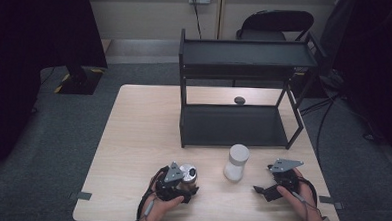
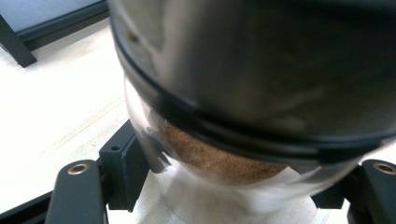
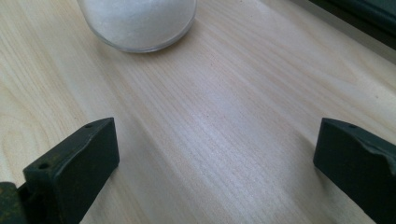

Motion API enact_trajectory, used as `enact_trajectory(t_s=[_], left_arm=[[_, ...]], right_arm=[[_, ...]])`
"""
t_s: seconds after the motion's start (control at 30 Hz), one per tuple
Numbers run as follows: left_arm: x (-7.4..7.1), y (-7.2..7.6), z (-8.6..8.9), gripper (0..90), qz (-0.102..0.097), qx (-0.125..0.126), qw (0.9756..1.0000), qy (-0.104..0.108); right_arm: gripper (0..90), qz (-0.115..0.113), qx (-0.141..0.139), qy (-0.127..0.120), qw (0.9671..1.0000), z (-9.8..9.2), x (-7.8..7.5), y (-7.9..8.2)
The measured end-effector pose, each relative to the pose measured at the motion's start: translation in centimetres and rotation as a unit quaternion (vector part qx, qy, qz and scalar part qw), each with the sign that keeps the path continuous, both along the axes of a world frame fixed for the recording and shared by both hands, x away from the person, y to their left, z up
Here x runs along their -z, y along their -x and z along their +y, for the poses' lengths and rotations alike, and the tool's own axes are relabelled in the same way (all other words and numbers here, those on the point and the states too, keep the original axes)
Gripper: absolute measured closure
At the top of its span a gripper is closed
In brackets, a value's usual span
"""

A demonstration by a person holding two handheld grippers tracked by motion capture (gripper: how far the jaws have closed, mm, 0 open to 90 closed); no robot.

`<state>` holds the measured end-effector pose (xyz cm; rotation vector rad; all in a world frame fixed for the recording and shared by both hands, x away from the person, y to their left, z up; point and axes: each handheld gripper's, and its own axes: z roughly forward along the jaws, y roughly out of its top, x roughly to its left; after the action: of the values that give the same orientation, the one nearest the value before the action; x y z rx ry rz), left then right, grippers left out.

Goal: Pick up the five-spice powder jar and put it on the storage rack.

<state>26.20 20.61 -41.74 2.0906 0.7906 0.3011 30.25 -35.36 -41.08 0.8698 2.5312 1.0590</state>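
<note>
At the near edge of the table [image 1: 132, 138], left of centre, my left gripper [image 1: 180, 186] has its jaws pressed on the lower glass body of a spice grinder [image 1: 187, 174]; the left gripper view shows a black pad on either side of the clear glass, so I read this as a grasp made, with lifting as the step in hand. To do it well, I judge that I should raise it straight and slowly, keeping the grinder upright: the pads sit low on smooth, rounded glass beneath a heavier metal head, so a tilt or a jerk could let it swivel or slip. Any carry toward the black two-tier shelf rack [image 1: 242, 92] at the far side should pass clear of the white-filled jar [image 1: 236, 162] standing just to the right.

Spice grinder [image 2: 243, 93], close view: brushed-metal upper part, a black band beneath it, then a clear glass base partly filled with brown ground spice [image 2: 210, 156]. It stands on the pale wood.

My right gripper [image 1: 266, 189] rests near the table's right front, jaws wide apart with bare wood between them; the jar [image 3: 140, 23], its contents white and granular, lies ahead of them, well short of contact.
</note>
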Motion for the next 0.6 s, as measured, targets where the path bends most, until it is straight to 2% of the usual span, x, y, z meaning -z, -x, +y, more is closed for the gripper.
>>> enact_trajectory(t_s=[0.13, 0.27, 0.6], left_arm=[[-0.14, 0.07, -0.13, 28.8, -0.002, 0.0, 1.0, -0.005], [-0.56, 0.27, -0.58, 29.5, -0.008, 0.001, 0.9998, -0.02], [-0.99, 0.11, -0.8, 29.9, -0.004, -0.002, 0.9998, -0.018]], right_arm=[[0.0, 0.0, 0.0, 0.0, 1.0, 0.0, 0.0, 0.0], [0.0, 0.0, 0.0, 0.0, 1.0, 0.0, 0.0, 0.0], [0.0, 0.0, 0.0, 0.0, 1.0, 0.0, 0.0, 0.0]])
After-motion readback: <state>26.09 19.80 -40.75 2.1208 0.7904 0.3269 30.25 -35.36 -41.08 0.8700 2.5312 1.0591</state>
